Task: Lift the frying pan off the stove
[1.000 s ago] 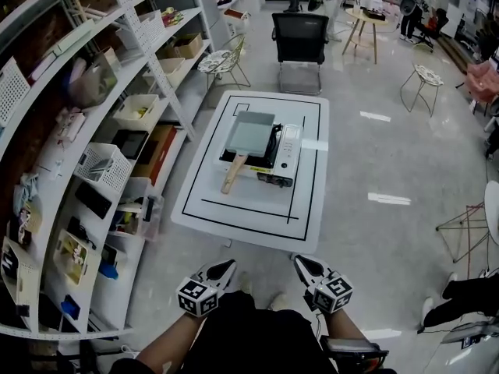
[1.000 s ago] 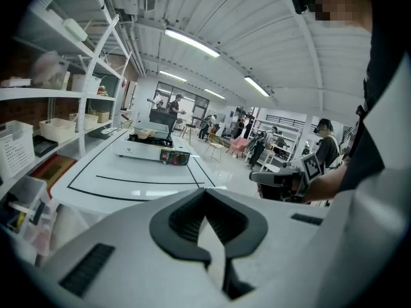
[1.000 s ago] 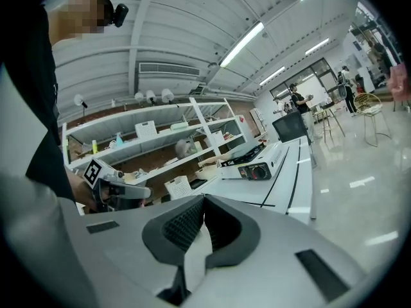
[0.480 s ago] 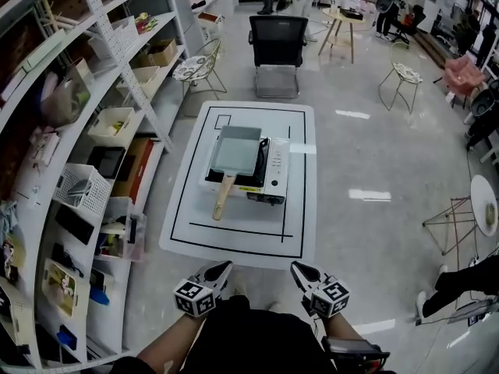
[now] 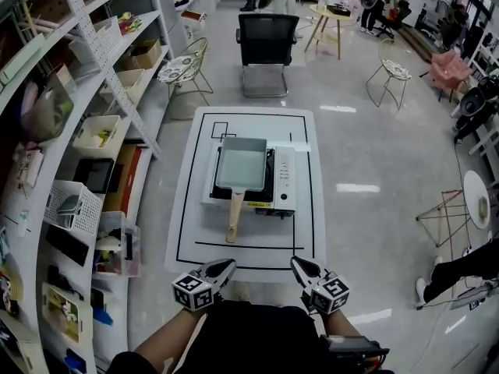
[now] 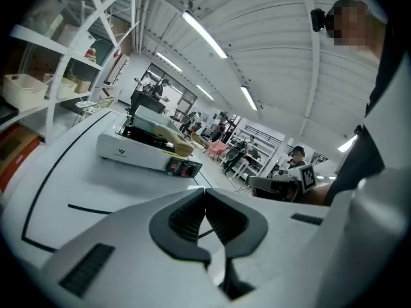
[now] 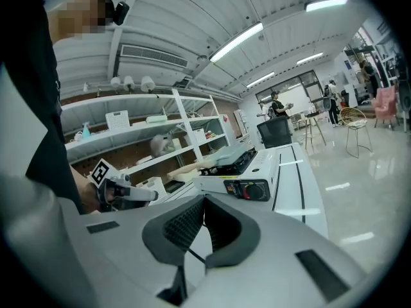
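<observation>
Resting on the single white stove (image 5: 284, 179), the one frying pan (image 5: 240, 164) has not been lifted. It is a rectangular grey-blue pan and covers the 9 o'clock half of the stove top. Its one wooden handle (image 5: 233, 218) runs off the stove edge toward 6 o'clock, straight at the person. The stove stands near the middle of a low white table (image 5: 203, 224) marked with black rectangular lines.

Two grippers are held low at the table's 6 o'clock edge, well apart from the pan. The left gripper (image 5: 221, 269) sits at about 7 o'clock of the handle and the right gripper (image 5: 302, 267) at about 5 o'clock. Each carries one marker cube.

In its own view, the left gripper (image 6: 205, 192) has its two dark pads pressed together with nothing between them. Past it, at 11 o'clock, lie the stove (image 6: 131, 154) and the handle (image 6: 168, 138). The right gripper (image 7: 204, 201) is likewise closed and empty. The stove's front panel with one round knob (image 7: 255, 189) shows at 1 o'clock of its jaws. Each gripper also appears in the other's view, off to the side.

Beyond the table at 12 o'clock stands one black office chair (image 5: 267, 41). Two white wire chairs are in view, one (image 5: 185, 68) at 11 o'clock and one (image 5: 387, 72) at 1 o'clock. One long white shelving unit (image 5: 74, 123) filled with boxes and baskets fills the 9 o'clock side.
</observation>
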The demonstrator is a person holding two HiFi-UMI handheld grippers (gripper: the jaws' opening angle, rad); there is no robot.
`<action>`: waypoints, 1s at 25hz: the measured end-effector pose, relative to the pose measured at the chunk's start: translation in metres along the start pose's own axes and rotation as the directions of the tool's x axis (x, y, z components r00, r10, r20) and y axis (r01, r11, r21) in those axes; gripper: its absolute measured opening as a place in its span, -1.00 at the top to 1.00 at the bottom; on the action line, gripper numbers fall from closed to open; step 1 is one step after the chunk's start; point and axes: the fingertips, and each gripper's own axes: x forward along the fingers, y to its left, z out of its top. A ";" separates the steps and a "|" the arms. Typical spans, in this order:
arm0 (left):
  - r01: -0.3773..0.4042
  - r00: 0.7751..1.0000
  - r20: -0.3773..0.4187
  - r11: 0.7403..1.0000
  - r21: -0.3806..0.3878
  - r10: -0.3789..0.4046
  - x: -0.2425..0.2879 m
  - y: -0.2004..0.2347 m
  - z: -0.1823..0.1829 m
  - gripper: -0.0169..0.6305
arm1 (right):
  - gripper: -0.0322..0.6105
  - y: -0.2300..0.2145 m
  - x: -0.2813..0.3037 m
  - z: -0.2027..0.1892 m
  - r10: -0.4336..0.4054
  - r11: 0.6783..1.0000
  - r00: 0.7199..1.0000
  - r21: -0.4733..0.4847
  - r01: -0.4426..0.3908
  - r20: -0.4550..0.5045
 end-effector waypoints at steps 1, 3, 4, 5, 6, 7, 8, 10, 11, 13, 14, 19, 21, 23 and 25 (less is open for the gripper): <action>0.004 1.000 -0.003 1.000 -0.007 -0.004 -0.003 0.006 0.002 0.92 | 0.82 0.000 0.006 0.003 -0.009 1.000 1.000 -0.002 0.009 0.003; 0.022 1.000 0.000 1.000 -0.016 -0.022 -0.007 0.018 0.007 0.92 | 0.82 0.000 0.016 0.007 -0.025 1.000 1.000 -0.010 0.025 0.007; 0.029 1.000 0.002 0.999 -0.016 -0.028 -0.009 0.022 0.010 0.92 | 0.82 0.000 0.020 0.010 -0.031 0.999 0.999 -0.015 0.032 0.007; 0.032 0.999 0.004 0.999 -0.015 -0.032 -0.011 0.027 0.012 0.92 | 0.82 0.000 0.024 0.012 -0.038 0.999 0.999 -0.021 0.038 0.008; 0.032 0.999 0.008 0.999 -0.015 -0.031 -0.013 0.031 0.015 0.92 | 0.82 0.001 0.027 0.015 -0.046 0.999 0.999 -0.026 0.047 0.008; 0.028 0.999 0.015 0.999 -0.015 -0.028 -0.015 0.037 0.019 0.92 | 0.82 0.001 0.031 0.018 -0.055 0.998 0.998 -0.030 0.055 0.008; 0.022 0.999 0.024 1.000 -0.016 -0.021 -0.018 0.043 0.022 0.92 | 0.82 0.002 0.034 0.020 -0.062 0.998 0.998 -0.033 0.062 0.007; 0.002 0.999 0.043 1.000 -0.031 -0.001 -0.022 0.056 0.027 0.92 | 0.82 0.002 0.040 0.023 -0.070 0.997 0.998 -0.040 0.070 0.006; -0.008 0.999 0.048 0.999 -0.046 0.011 -0.024 0.062 0.028 0.92 | 0.82 0.002 0.041 0.023 -0.073 0.996 0.997 -0.044 0.073 0.006; -0.024 0.998 0.047 0.996 -0.087 0.028 -0.028 0.068 0.032 0.92 | 0.82 0.003 0.041 0.024 -0.081 0.996 0.997 -0.046 0.081 0.003; -0.023 0.998 0.057 0.994 -0.108 0.030 -0.028 0.070 0.035 0.92 | 0.82 0.003 0.041 0.026 -0.085 0.995 0.996 -0.046 0.085 0.000; 0.019 0.985 0.168 0.947 -0.320 0.037 -0.028 0.091 0.052 0.91 | 0.82 0.004 0.046 0.027 -0.084 0.996 0.996 -0.034 0.084 -0.015; 0.034 0.980 0.192 0.920 -0.390 0.045 -0.027 0.095 0.059 0.91 | 0.82 0.000 0.049 0.028 -0.085 0.996 0.996 -0.019 0.085 -0.011; 0.030 0.979 0.196 0.904 -0.426 0.060 -0.027 0.098 0.063 0.91 | 0.82 -0.002 0.051 0.028 -0.077 0.997 0.997 -0.015 0.077 -0.009; 0.021 0.981 0.184 0.896 -0.443 0.068 -0.025 0.100 0.066 0.90 | 0.82 -0.004 0.054 0.030 -0.064 0.998 0.998 -0.014 0.064 -0.006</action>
